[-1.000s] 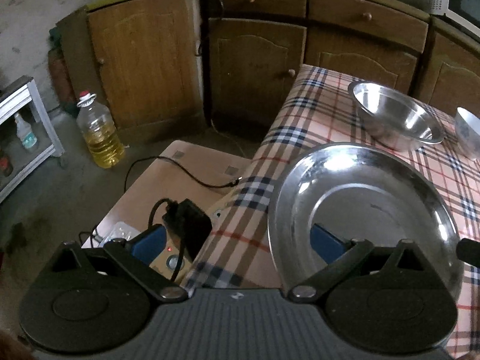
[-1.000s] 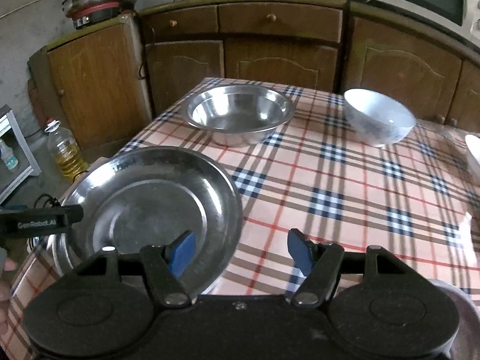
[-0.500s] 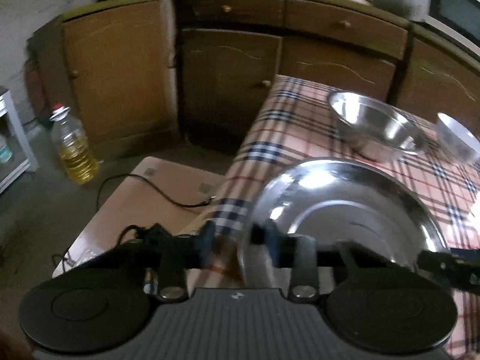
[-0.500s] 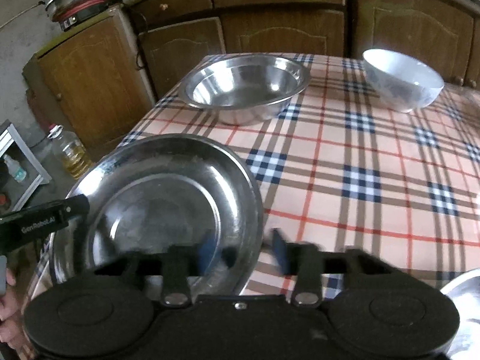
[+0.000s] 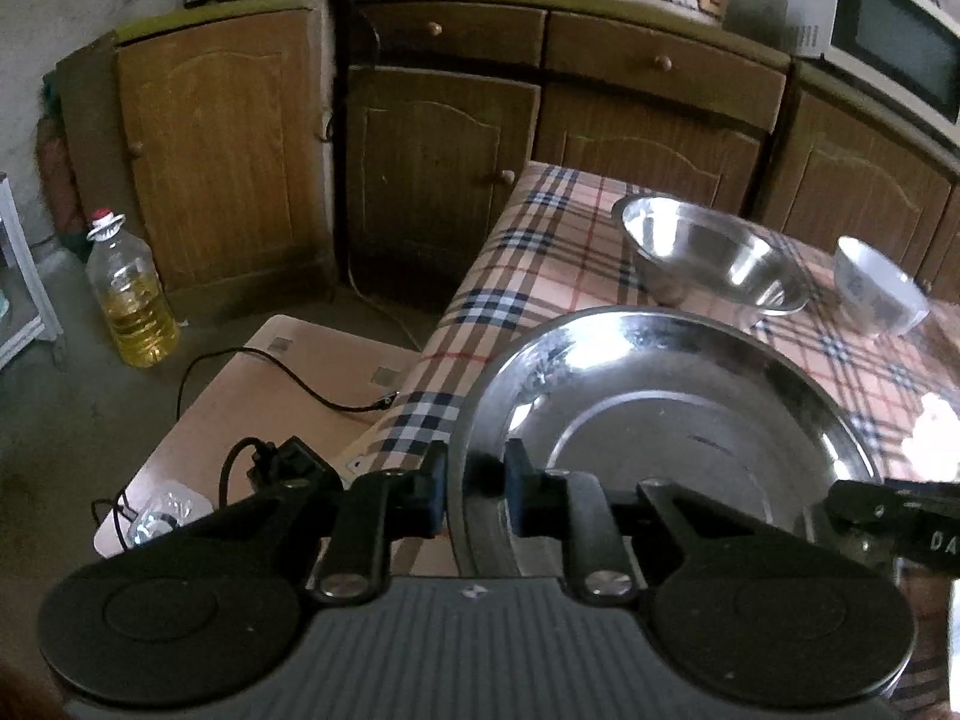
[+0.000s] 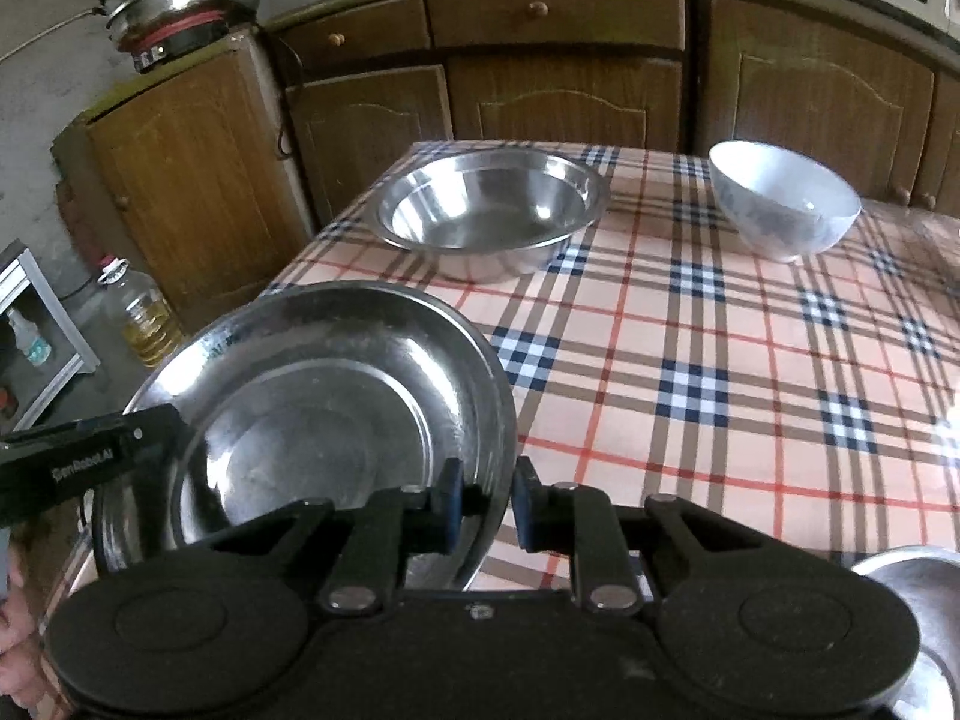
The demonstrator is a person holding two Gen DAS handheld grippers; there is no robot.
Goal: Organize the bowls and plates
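A large steel plate (image 5: pixel 660 420) lies at the near left corner of the checked table (image 6: pixel 690 360). My left gripper (image 5: pixel 474 498) is shut on the plate's left rim. My right gripper (image 6: pixel 485 507) is shut on the same plate's (image 6: pixel 312 396) right rim. A steel bowl (image 6: pixel 489 216) stands further back on the table and also shows in the left wrist view (image 5: pixel 714 255). A white ceramic bowl (image 6: pixel 783 201) stands to its right and also shows in the left wrist view (image 5: pixel 876 288).
Another steel rim (image 6: pixel 912 576) shows at the table's near right. Wooden cabinets (image 5: pixel 432 168) stand behind the table. An oil bottle (image 5: pixel 129 294) stands on the floor at left. A cardboard sheet with a cable (image 5: pixel 270 390) lies beside the table's left edge.
Both grippers have closed from open onto opposite rims of the steel plate. The plate looks slightly raised and tilted.
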